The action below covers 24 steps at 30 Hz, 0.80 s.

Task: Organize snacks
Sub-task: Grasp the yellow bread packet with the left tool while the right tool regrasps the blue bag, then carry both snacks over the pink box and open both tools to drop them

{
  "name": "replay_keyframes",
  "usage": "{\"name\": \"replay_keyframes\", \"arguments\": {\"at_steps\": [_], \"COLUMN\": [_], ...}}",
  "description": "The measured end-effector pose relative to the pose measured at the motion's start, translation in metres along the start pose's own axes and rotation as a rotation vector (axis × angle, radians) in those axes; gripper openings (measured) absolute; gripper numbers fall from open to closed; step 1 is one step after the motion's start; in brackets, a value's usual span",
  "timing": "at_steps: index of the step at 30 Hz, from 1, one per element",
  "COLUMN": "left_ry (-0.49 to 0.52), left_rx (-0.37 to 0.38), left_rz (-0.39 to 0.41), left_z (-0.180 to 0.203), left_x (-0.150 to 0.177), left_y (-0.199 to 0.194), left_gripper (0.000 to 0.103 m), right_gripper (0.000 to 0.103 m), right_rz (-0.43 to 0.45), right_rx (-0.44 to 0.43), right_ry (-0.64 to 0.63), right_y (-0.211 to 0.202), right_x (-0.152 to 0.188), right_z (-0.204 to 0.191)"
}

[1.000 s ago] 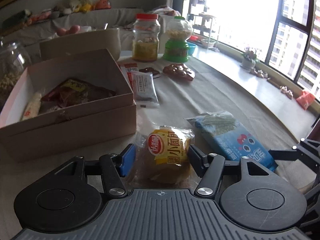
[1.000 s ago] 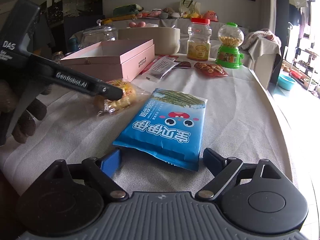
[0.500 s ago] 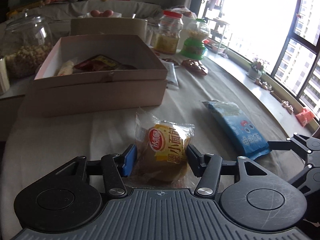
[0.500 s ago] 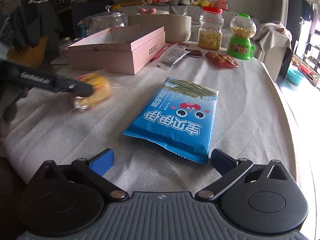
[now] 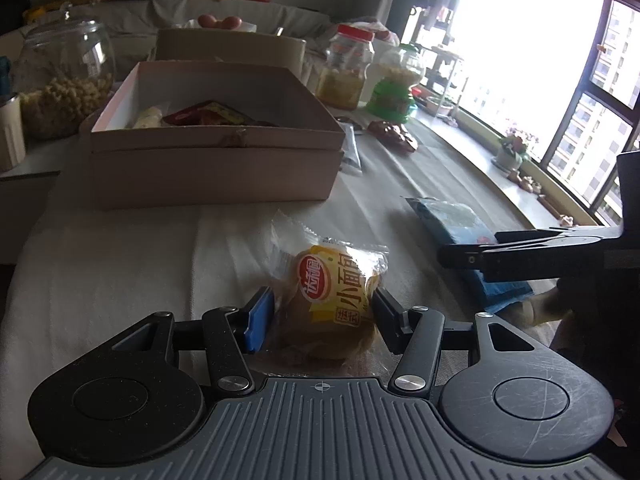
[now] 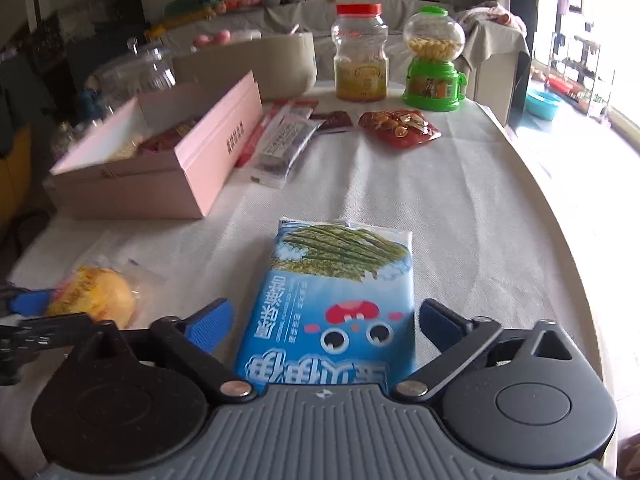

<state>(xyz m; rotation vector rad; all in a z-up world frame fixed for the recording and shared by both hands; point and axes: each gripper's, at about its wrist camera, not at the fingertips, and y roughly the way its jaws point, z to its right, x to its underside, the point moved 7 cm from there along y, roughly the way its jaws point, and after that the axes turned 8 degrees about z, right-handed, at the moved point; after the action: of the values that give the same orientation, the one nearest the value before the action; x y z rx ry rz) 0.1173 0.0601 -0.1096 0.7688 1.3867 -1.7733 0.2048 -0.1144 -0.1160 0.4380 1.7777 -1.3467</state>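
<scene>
- Right gripper [image 6: 326, 322]: fingers just closing in but w/ gaps both sides of blue snack bag [image 6: 334, 312]; bag flat on table [image 6: 460, 208], long axis pointing away along fingers.
- Left gripper [image 5: 320, 312] pinches yellow bun pack [image 5: 336, 300]; pink box [image 5: 216, 160] straight ahead.

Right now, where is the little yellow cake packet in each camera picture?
Left wrist view: the yellow cake packet sits low in the middle, between the left gripper fingers.
Right wrist view: it lies at the lower left, beside the blue seaweed bag.
Shared landmark: the pink box behind it.
</scene>
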Motion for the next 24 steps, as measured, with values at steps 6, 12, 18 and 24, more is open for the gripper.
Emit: {"name": "replay_keyframes", "arguments": {"at_steps": [6,12,18,24], "left_ry": [0.009,0.093,0.098,0.157], "left_rx": [0.023,0.068,0.113,0.049], "left_rz": [-0.010,-0.048,-0.004,0.259], "left_z": [0.001,0.018,0.022,0.006], "left_x": [0.003,0.016,0.008,-0.093], "left_y": [-0.004,-0.025,-0.062,-0.117], "left_gripper": [0.060,0.058,0.054,0.054], "right_gripper": [0.085,0.085,0.085,0.085], "right_rz": [-0.024,-0.031,0.096,0.317], "right_rx": [-0.039,-0.092,-0.152,-0.226], "right_ry": [-0.060,-0.158,-0.176,-0.177], "right_y": [-0.018,-0.059,-0.110,-0.170], "right_x": [0.006,0.013,-0.024,-0.113], "right_z": [-0.014,-0.033,-0.049,-0.068]}}
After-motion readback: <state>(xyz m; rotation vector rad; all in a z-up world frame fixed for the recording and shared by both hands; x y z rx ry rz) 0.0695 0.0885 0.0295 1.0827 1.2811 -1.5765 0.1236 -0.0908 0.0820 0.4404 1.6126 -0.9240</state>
